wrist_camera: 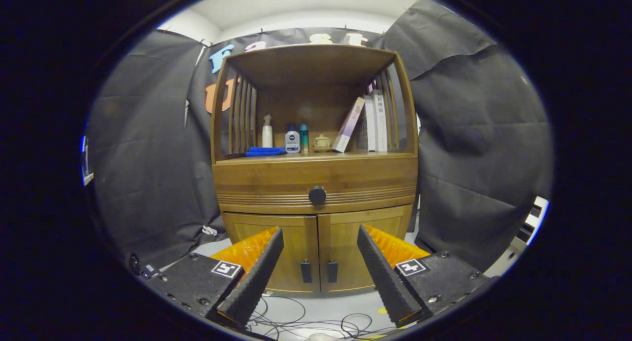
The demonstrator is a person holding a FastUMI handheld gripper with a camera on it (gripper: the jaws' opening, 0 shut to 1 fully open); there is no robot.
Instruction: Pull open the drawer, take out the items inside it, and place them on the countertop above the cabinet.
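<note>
Gripper hovering with jaws spread below the closed drawer; its round knob is looking rigid, small, possibly slippery.

A staged recording booth is shown: a wooden cabinet is ringed by black cloth walls, and loose cables are strewn on the floor.

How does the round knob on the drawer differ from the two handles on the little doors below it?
The drawer knob is one round dark button, centred on the closed drawer front. The door handles are two small upright bars, flanking the seam where the closed cabinet doors meet. The knob sits higher, beyond the open gripper; the handles show between its fingers. Both are dark against brown wood.
</note>
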